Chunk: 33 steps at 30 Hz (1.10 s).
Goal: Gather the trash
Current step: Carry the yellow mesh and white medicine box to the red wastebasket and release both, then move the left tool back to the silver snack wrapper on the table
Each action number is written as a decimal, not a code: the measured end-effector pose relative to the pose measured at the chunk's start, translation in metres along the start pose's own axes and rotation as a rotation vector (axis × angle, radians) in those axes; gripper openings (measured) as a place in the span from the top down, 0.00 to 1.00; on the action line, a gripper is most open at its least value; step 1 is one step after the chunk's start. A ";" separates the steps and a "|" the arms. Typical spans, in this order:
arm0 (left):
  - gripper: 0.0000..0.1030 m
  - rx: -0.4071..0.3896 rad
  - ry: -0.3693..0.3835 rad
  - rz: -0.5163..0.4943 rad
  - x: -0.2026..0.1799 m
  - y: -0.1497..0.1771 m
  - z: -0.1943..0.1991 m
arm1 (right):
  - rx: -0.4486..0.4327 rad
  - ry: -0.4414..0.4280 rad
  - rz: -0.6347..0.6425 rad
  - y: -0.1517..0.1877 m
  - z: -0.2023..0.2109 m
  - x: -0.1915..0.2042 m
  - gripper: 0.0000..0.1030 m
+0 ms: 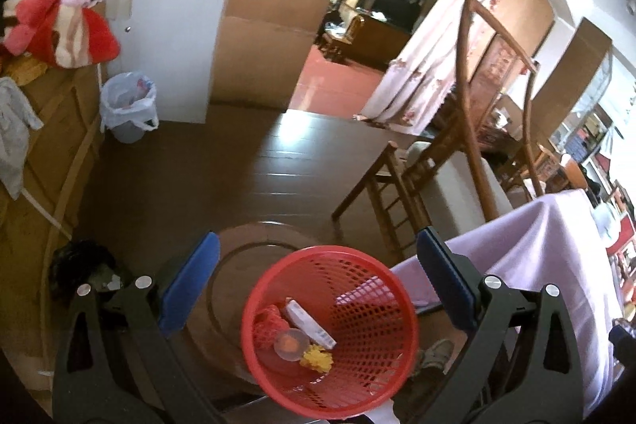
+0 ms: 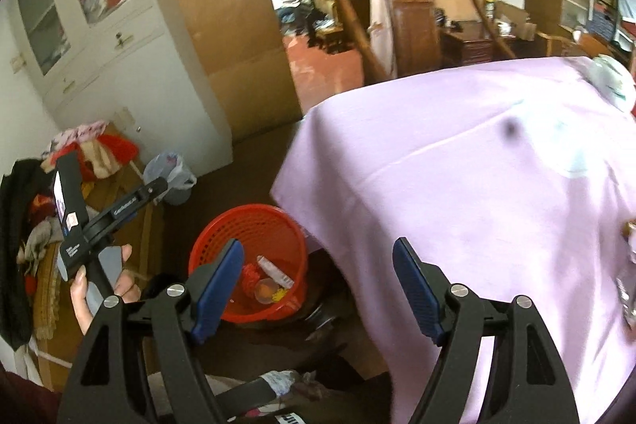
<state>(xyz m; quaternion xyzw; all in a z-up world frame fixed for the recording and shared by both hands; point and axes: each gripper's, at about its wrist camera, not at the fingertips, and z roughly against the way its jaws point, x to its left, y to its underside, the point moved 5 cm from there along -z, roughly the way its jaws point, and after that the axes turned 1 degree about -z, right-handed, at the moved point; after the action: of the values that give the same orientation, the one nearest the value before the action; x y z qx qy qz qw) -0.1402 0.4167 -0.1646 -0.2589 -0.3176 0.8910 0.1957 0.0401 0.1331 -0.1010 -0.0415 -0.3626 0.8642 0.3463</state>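
Right up close, the left gripper (image 1: 318, 289) hangs with its blue pads (image 1: 190, 285) spread wide and nothing pinched; the red mesh basket (image 1: 357, 364) sits below, between them, at six o'clock in the left wrist view. Inside lie a white flat packet (image 1: 312, 322), a clear round lid (image 1: 290, 343), a yellow scrap (image 1: 316, 360) and a red crumpled bit (image 1: 268, 324). Over on the right wrist view, the right gripper (image 2: 318, 285) also has its jaws apart and empty, with the basket at seven o'clock beside the lilac tablecloth (image 2: 477, 185). The person's left hand (image 2: 99, 289) grips the other tool's handle at nine o'clock. Further off, a lined bin (image 1: 127, 110) stands by the white cupboard (image 1: 167, 6) at ten o'clock, and a wooden chair (image 1: 457, 153) at three.
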 end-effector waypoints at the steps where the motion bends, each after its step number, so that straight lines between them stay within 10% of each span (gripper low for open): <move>1: 0.07 -0.004 0.005 -0.007 -0.004 0.000 0.002 | -0.008 0.006 -0.009 0.001 0.004 -0.005 0.25; 14: 0.07 0.026 0.068 -0.171 -0.073 0.017 0.021 | -0.136 0.102 -0.163 0.031 0.076 -0.094 0.17; 33: 0.07 0.203 0.473 -0.663 -0.330 0.111 0.058 | -0.252 0.485 -0.446 0.132 0.208 -0.297 0.08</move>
<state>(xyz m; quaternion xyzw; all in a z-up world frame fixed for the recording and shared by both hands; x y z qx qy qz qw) 0.0656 0.1405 -0.0889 -0.3197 -0.2406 0.7225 0.5638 0.1231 -0.2438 -0.0879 -0.2078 -0.3735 0.6809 0.5947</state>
